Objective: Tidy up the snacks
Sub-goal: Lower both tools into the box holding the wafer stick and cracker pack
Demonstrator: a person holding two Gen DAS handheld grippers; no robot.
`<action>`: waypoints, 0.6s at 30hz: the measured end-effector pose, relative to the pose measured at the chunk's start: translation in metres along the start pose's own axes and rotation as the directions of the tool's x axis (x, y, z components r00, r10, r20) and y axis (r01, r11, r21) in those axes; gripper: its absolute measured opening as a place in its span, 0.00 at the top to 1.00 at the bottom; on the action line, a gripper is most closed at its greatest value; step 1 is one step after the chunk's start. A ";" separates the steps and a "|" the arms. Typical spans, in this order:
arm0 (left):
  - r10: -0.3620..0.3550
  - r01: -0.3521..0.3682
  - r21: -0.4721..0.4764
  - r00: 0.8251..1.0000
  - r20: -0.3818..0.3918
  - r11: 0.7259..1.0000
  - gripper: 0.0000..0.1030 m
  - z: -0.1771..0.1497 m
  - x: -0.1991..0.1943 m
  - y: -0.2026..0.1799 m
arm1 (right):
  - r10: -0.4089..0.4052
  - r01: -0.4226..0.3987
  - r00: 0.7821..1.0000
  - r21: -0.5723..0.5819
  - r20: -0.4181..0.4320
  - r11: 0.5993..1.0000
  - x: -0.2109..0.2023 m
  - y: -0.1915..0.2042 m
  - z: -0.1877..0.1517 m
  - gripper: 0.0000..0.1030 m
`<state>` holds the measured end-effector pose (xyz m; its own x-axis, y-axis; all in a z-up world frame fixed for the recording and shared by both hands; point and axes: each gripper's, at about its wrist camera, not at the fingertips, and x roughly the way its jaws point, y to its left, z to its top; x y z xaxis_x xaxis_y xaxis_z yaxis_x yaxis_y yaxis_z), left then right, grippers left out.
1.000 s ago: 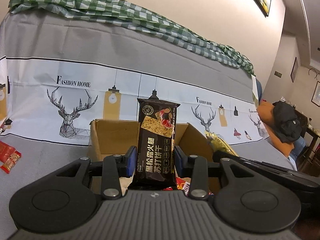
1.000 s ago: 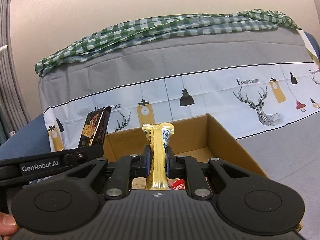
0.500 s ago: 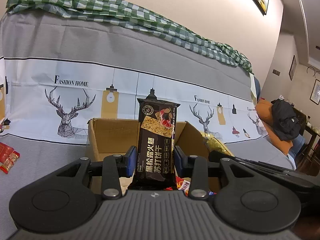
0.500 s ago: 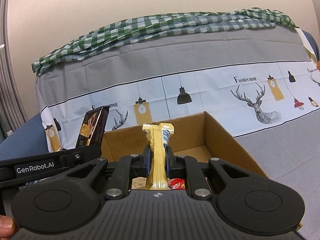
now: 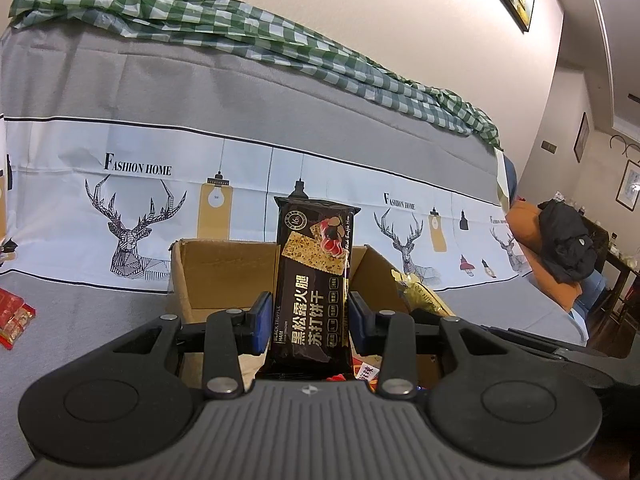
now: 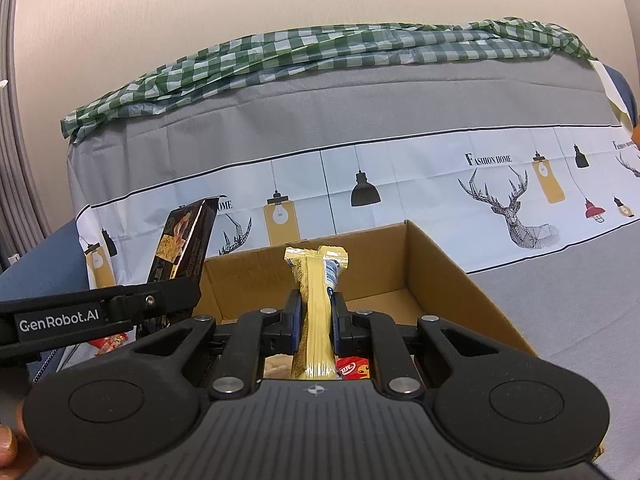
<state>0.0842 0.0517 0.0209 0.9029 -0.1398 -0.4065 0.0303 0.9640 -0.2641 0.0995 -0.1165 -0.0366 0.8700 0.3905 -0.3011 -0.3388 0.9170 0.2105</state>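
Pinching a black truffle ham cracker pack [image 5: 314, 280] upright, the left gripper [image 5: 308, 322] has its blue-padded fingers [image 5: 261, 320] closed in against both long sides of the wrapper, with the pack's top sticking up well above them. Just behind and below sits the open cardboard box [image 5: 224, 268], so the pack is hanging over the box's near edge. A bit of red-and-white wrapper [image 5: 366, 372] peeks out inside the box under the fingers. Off to the left, a red snack packet [image 5: 14, 316] lies on the grey cover of the surface [image 5: 100, 308].

Over on the other side, the right gripper [image 6: 316, 320] is squeezed tight on a slim yellow snack pack [image 6: 316, 312], also standing upright, over the same box [image 6: 448, 280]. A red packet [image 6: 352, 368] shows in the box bottom right beside the yellow one. The left gripper's arm [image 6: 100, 312] pokes in from the left with the cracker pack [image 6: 182, 248] held edge-on, near the box's left wall. Behind it all hangs the deer-and-lamp printed cloth [image 6: 400, 184], with a green checked cloth [image 6: 320, 52] bunched on top.
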 end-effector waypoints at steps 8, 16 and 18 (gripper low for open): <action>-0.001 0.001 0.000 1.000 0.002 1.000 0.58 0.000 0.001 -0.001 | -0.005 0.005 1.000 -0.002 0.003 1.000 0.000 0.001 -0.001 0.86; -0.010 0.010 0.006 1.000 0.003 1.000 0.58 0.000 0.001 -0.003 | -0.010 0.010 1.000 -0.002 0.007 1.000 -0.002 0.002 -0.003 0.86; -0.011 0.011 0.006 1.000 0.004 1.000 0.58 0.000 0.001 -0.004 | -0.010 0.010 1.000 -0.003 0.007 1.000 -0.002 0.002 -0.003 0.86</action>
<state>0.0851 0.0481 0.0218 0.9044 -0.1493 -0.3998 0.0429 0.9639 -0.2630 0.0967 -0.1153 -0.0381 0.8757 0.3808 -0.2970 -0.3309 0.9211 0.2051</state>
